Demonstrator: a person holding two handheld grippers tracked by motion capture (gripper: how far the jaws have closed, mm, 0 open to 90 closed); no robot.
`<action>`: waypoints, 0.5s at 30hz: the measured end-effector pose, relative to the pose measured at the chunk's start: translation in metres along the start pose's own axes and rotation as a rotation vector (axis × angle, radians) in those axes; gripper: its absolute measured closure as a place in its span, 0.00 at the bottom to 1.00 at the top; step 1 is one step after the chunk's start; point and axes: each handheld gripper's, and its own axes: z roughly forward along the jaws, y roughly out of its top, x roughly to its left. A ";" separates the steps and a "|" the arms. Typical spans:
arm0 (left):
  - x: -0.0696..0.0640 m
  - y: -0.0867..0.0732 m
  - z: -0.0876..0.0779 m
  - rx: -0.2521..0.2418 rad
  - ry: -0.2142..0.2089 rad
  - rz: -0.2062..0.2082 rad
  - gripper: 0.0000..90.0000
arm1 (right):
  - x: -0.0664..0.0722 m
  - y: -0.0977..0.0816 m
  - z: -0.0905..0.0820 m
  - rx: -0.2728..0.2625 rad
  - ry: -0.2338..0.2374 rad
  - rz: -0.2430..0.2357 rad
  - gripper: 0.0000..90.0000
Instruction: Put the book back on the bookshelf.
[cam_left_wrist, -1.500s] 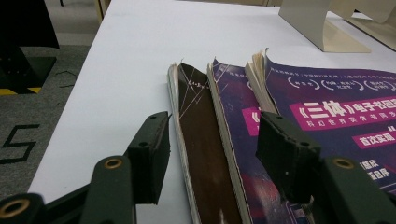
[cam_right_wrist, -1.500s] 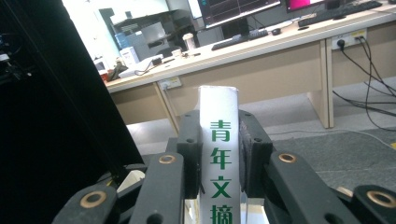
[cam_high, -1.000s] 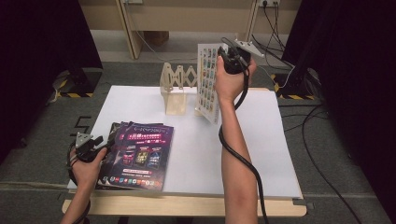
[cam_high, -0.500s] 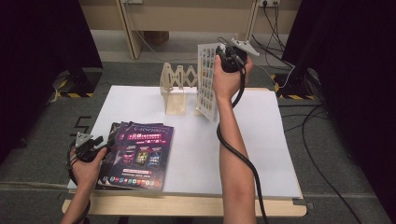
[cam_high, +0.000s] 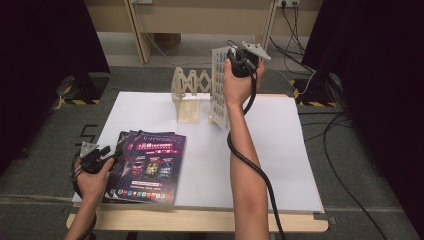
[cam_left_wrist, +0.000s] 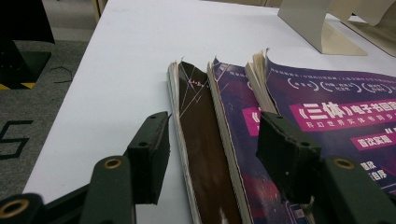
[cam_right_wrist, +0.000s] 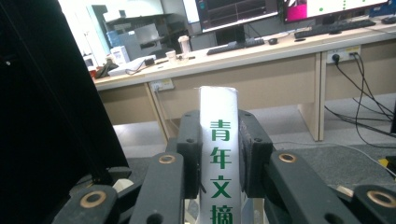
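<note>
A white sheet covers most of a wooden table (cam_high: 200, 220) that stands on grey carpet, with dark curtains to either side and a pale wooden desk along the far wall. In the right gripper view that desk carries monitors and keyboards.

At the near left corner of the table lies a fanned stack of magazines (cam_high: 150, 167) with purple covers, their spines toward the left. The left gripper (cam_high: 107, 152) sits low at the left edge of this stack, held in the person's left hand. In the left gripper view its jaws are spread wide, one on each side of the magazines' spines (cam_left_wrist: 210, 154), and neither pad presses on them; the dark brown bottom magazine and a purple one lie between the jaws.

Toward the far middle of the table stands a pale folding book rack (cam_high: 187, 95) with a zigzag back. Just right of it the right gripper (cam_high: 235, 57), raised in the person's right hand, pinches the top edge of a white magazine (cam_high: 219, 85) that stands upright, its lower edge at the table beside the rack. In the right gripper view both pads are pressed against the magazine's white spine (cam_right_wrist: 219, 154), which bears green Chinese characters and rises between them. The right forearm stretches across the table from the near edge, a black cable trailing along it.
</note>
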 end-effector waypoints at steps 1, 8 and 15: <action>0.000 0.000 0.000 0.000 0.000 0.001 0.49 | 0.000 -0.001 0.001 -0.002 0.004 -0.004 0.83; 0.000 0.000 0.000 0.003 0.001 -0.002 0.49 | 0.003 0.004 0.003 -0.011 0.004 -0.018 0.83; 0.000 0.000 0.000 0.004 0.001 -0.002 0.49 | 0.003 0.006 0.006 -0.023 0.001 -0.001 0.83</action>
